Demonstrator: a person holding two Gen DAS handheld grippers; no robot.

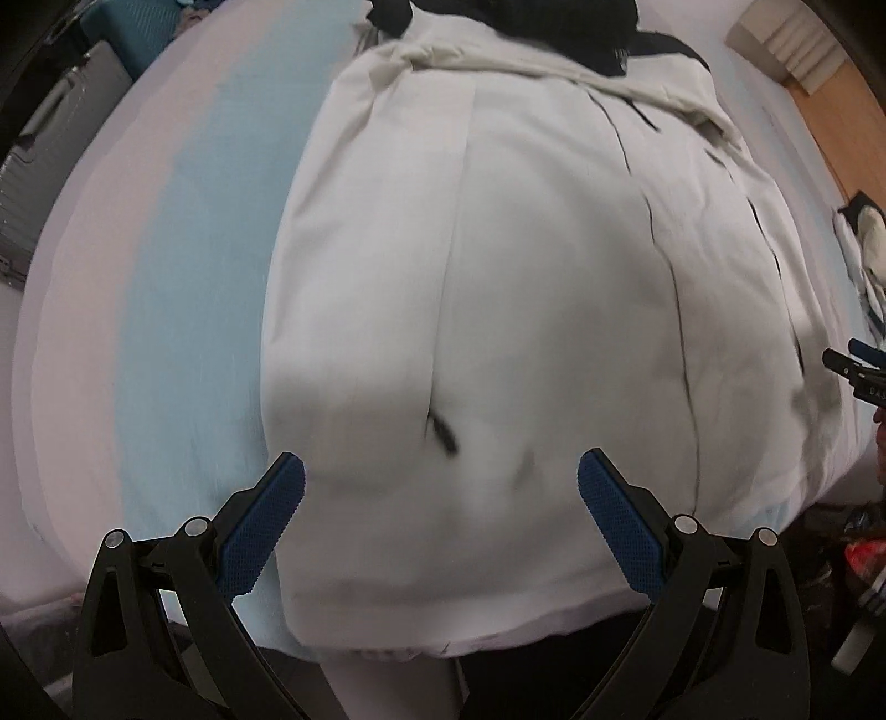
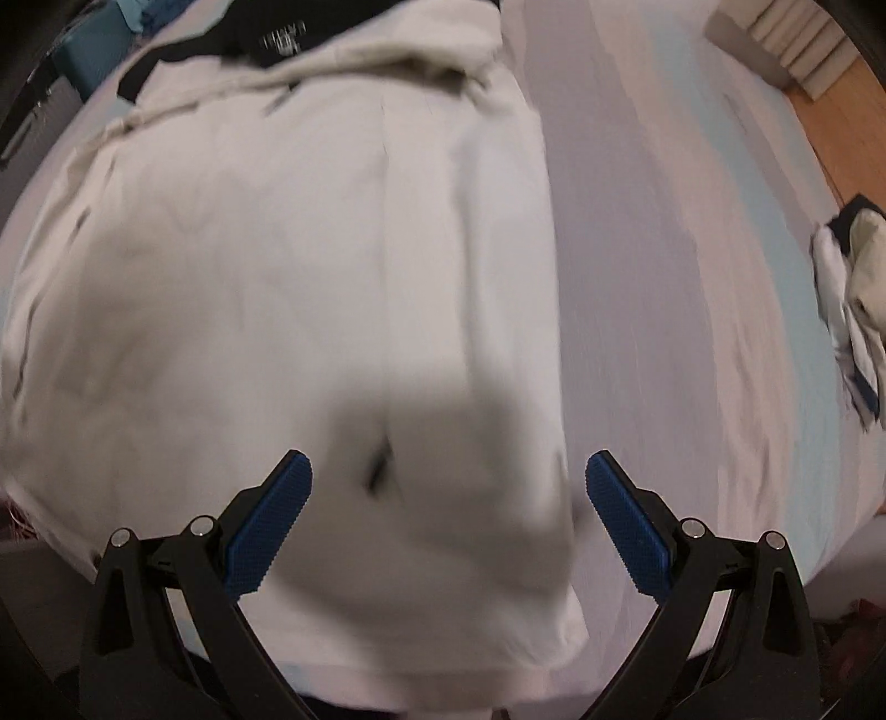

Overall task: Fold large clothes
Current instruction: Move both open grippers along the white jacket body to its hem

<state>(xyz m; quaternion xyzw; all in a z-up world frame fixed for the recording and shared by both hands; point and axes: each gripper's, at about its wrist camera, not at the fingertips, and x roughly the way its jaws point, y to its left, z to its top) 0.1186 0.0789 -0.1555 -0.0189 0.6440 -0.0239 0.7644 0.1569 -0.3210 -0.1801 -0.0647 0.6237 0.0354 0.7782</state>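
A large white garment (image 1: 526, 288) lies spread on the bed, its black collar part at the far end; in the right wrist view the same white garment (image 2: 266, 277) fills the left and middle. My left gripper (image 1: 441, 482) hovers open over the garment's near hem, nothing between its blue pads. My right gripper (image 2: 448, 482) is also open, above the garment's near right corner. A small dark mark (image 1: 443, 435) shows on the cloth just ahead of the left gripper. The right gripper's tip (image 1: 855, 371) peeks in at the right edge of the left wrist view.
The bed sheet (image 1: 183, 288) has pale blue and lilac stripes. A crumpled white and blue cloth (image 2: 853, 299) lies at the bed's right side. Grey luggage (image 1: 50, 166) stands left of the bed; wooden floor (image 2: 841, 127) and a pale box (image 2: 786, 44) lie to the far right.
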